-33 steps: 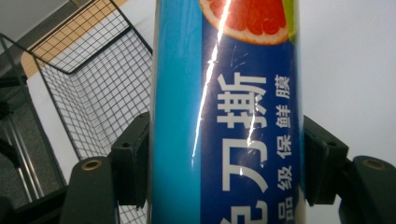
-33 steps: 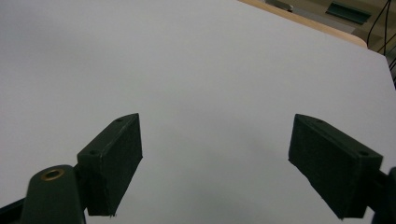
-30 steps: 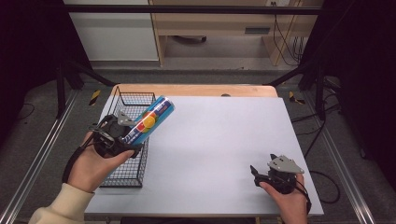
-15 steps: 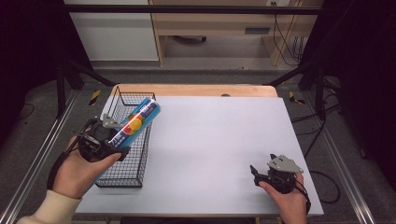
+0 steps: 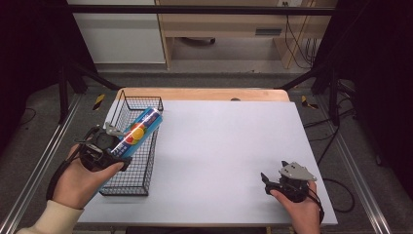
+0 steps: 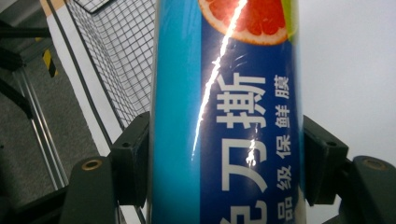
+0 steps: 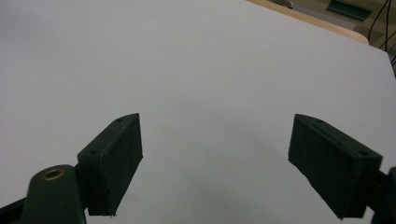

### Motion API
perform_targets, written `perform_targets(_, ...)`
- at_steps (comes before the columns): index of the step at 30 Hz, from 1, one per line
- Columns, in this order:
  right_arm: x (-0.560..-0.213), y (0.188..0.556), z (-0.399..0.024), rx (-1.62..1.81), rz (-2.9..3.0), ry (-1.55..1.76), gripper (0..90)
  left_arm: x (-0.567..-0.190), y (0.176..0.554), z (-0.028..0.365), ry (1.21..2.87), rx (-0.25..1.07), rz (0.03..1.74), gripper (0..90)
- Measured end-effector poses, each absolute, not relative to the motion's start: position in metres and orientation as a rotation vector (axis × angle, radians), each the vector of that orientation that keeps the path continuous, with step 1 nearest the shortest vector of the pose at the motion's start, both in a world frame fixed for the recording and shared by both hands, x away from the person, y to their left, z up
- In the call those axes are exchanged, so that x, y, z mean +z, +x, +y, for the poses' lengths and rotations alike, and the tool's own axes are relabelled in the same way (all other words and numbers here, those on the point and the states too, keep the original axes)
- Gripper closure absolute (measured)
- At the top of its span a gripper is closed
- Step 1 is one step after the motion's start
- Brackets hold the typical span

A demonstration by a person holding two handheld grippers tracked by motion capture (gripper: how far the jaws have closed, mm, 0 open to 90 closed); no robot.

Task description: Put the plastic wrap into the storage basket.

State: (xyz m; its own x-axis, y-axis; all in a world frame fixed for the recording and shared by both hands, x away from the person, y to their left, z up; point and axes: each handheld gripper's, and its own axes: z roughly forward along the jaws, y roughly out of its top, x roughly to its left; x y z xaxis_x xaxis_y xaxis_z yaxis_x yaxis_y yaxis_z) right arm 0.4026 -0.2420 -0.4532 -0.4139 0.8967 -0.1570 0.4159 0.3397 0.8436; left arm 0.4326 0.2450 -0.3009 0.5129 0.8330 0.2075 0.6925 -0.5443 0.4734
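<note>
Carried leftward since a second ago, the cling-film box point(image 5: 139, 132) now hangs tilted over the wire basket point(image 5: 127, 183), clamped in the left gripper point(image 5: 113, 146). Near the table's point(image 5: 224, 146) front right edge, the right gripper point(image 5: 267, 181) rests with jaws spread wide, holding nothing.

Two hand-held black grippers

Left gripper point(image 5: 104, 148) at eight o'clock, cream sleeve point(image 5: 46, 219) behind; right gripper point(image 5: 287, 181) at five o'clock, grey three-cornered plate, brass screws, black cables.
</note>
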Motion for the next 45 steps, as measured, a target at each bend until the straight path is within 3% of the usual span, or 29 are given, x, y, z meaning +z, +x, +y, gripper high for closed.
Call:
perform_targets(21,-0.453,0.404,-0.234,0.999,2.014,1.099,17.9,-0.331,0.458,0.256,2.482,0.514,1.433,31.9)
perform_targets(45,-0.452,0.401,-0.236,1.029,2.019,1.101,17.9,-0.34,0.469,0.26,2.497,0.539,1.525,31.9)
